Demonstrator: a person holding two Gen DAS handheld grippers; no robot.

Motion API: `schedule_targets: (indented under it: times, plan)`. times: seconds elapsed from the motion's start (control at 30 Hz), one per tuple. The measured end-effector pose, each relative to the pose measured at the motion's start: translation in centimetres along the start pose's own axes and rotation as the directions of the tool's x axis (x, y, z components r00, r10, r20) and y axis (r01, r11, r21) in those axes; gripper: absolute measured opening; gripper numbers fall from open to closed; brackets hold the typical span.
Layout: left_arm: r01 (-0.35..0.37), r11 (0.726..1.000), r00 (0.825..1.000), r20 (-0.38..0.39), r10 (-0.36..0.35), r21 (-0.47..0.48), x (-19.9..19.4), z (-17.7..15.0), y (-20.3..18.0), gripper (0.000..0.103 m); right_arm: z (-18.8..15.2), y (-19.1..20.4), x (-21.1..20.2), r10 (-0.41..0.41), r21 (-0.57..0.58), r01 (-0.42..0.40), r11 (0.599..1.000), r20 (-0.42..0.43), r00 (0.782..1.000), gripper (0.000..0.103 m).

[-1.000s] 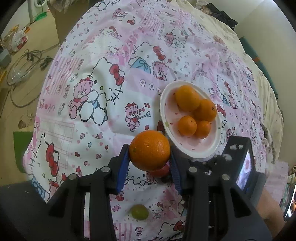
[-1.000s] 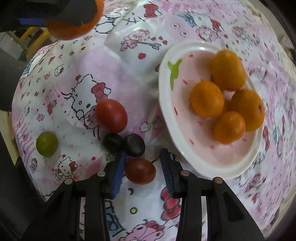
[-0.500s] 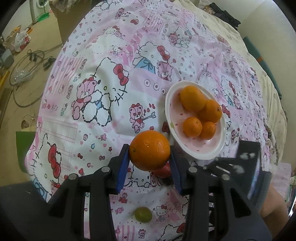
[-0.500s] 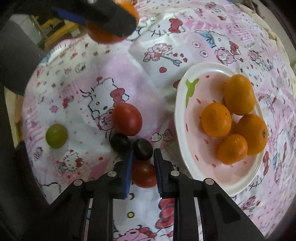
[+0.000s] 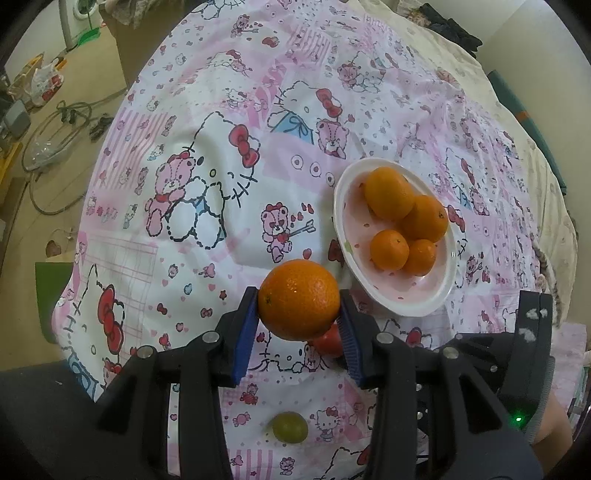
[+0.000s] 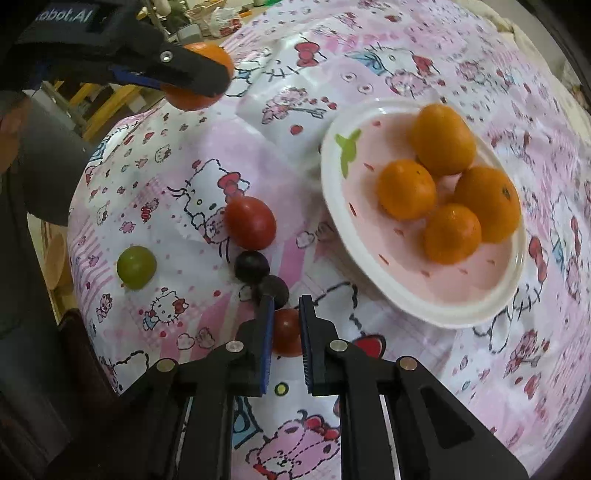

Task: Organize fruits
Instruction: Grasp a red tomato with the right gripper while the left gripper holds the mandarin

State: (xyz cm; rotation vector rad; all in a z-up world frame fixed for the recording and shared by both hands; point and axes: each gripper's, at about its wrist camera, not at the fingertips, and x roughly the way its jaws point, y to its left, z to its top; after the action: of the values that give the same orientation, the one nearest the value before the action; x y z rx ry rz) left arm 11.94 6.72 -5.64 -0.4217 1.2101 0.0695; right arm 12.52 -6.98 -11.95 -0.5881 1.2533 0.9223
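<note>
Pink cartoon bedspread (image 5: 207, 155) under me: my left gripper (image 5: 299, 325) clamps a big orange (image 5: 299, 310), my right gripper (image 6: 286, 332) pinches a small tomato (image 6: 286, 330), plate (image 6: 332, 184) at two o'clock.

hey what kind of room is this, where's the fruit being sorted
Probably a bedroom at home: the plate of oranges sits on a cartoon-print bedsheet spread over what looks like a bed, with a washing machine and loose cables on the floor beyond.
</note>
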Motion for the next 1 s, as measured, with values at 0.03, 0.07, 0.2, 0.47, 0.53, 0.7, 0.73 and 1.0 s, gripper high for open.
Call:
schedule_targets:
  times: [0.03,0.07,0.2,0.47,0.53,0.7,0.73,1.0]
  plan:
    - [-0.003,1.000,1.000,-0.002,0.003,0.000,0.1,0.0,0.0,0.038,-0.1,-0.1,-0.1,0.001,0.004,-0.001,1.000,-0.001,1.000,0.018]
    - [-0.003,1.000,1.000,-0.004,0.003,0.000,0.2,-0.1,0.0,0.038,-0.3,-0.1,-0.1,0.006,0.006,-0.006,1.000,-0.010,1.000,0.018]
    - [-0.002,1.000,1.000,-0.009,0.002,-0.003,0.2,-0.2,0.1,0.038,-1.0,0.3,-0.4,-0.010,-0.019,0.010,1.000,-0.038,0.999,0.021]
    - [0.000,1.000,1.000,-0.008,0.000,0.002,0.2,-0.2,0.0,0.038,-1.9,0.1,-0.1,-0.027,0.020,0.028,0.999,-0.062,0.998,0.033]
    - [-0.003,1.000,1.000,-0.009,0.003,0.003,0.2,-0.2,0.0,0.038,-2.9,-0.1,-0.1,-0.030,0.031,0.033,0.999,-0.079,0.996,0.047]
    - [-0.004,1.000,1.000,-0.012,0.005,0.010,0.4,-0.2,-0.3,0.038,-4.4,-1.0,0.5,-0.016,0.091,0.023,0.996,-0.068,0.998,0.043]
    - [-0.006,1.000,1.000,-0.011,0.006,0.012,0.4,-0.2,-0.4,0.038,-4.5,-1.0,0.8,-0.022,0.094,0.028,0.995,-0.068,0.997,0.038]
    - [-0.016,0.999,1.000,0.001,0.016,0.028,0.5,0.0,-0.9,0.038,-5.8,-2.5,-1.6,0.020,0.149,-0.022,0.989,0.017,1.000,0.031]
